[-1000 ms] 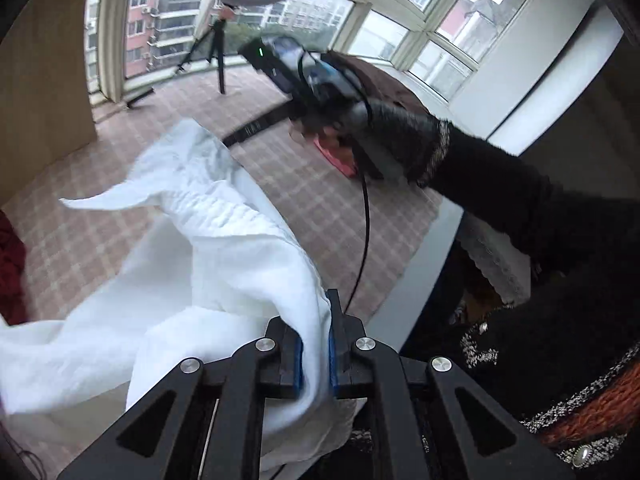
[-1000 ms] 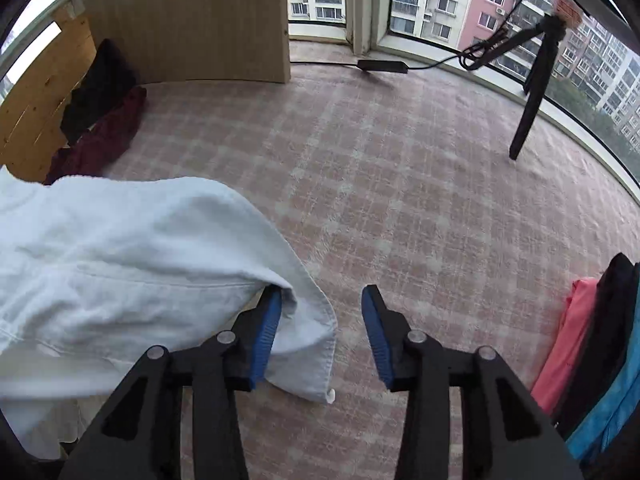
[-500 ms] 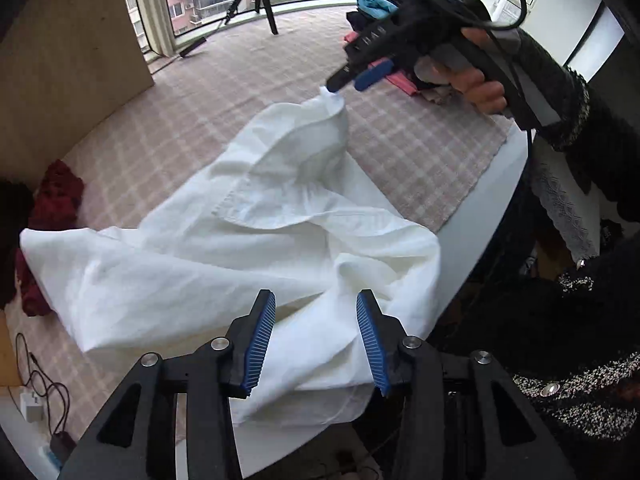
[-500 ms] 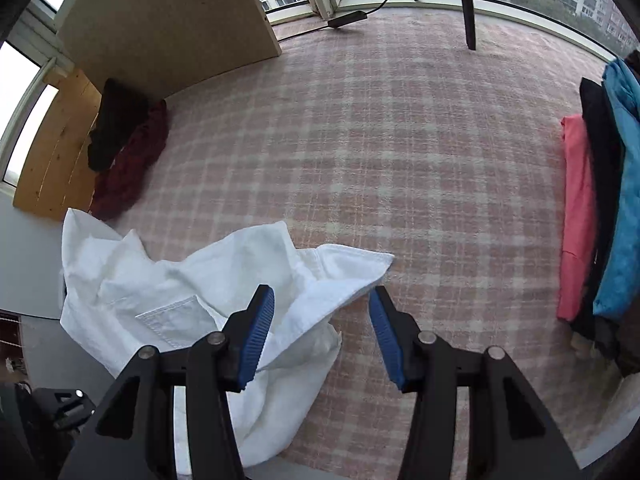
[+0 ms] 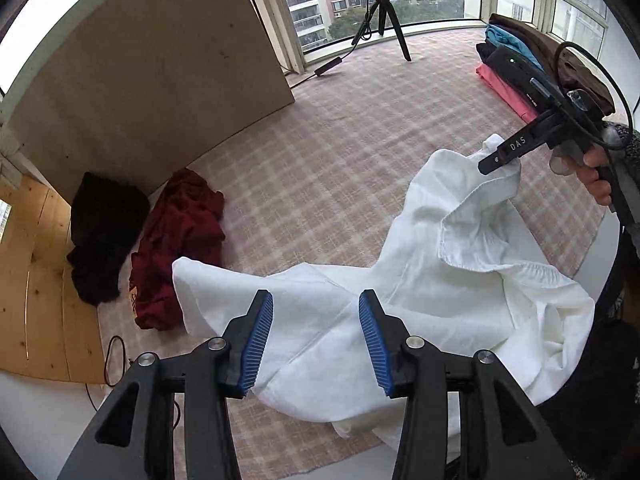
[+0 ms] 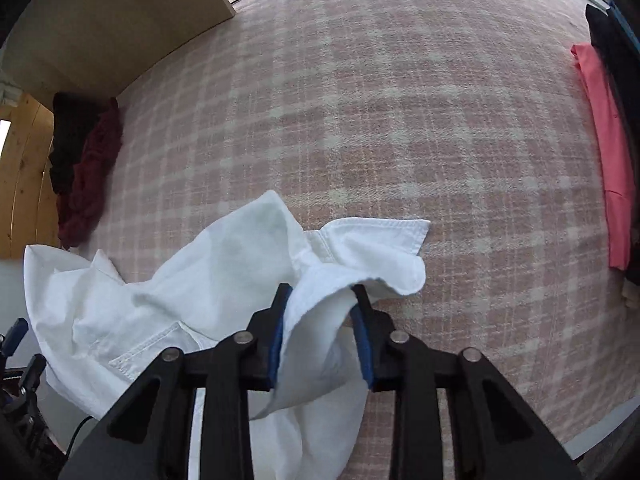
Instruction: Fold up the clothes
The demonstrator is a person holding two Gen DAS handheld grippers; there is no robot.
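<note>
Over the plaid cloth, the right hand-held gripper point(image 6: 320, 332) has closed onto the white shirt point(image 5: 420, 280); the left hand-held gripper point(image 5: 316, 340) stays wide.

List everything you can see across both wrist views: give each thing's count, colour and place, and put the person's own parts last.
white shirt: one, white, crumpled on the near part of the cloth
checked cloth: one, pink and cream, covers the work surface
dark red garment: one, heaped at far left
black garment: one, beside the red one
folded clothes: a stack, pink, black, blue, brown, far right
tripod: one, black, by the window
wooden board: one, tan, upright at far left
left gripper: black, blue pads, open above the shirt
right gripper: shirt fabric between its pads
hand: one, on the right gripper's handle
</note>
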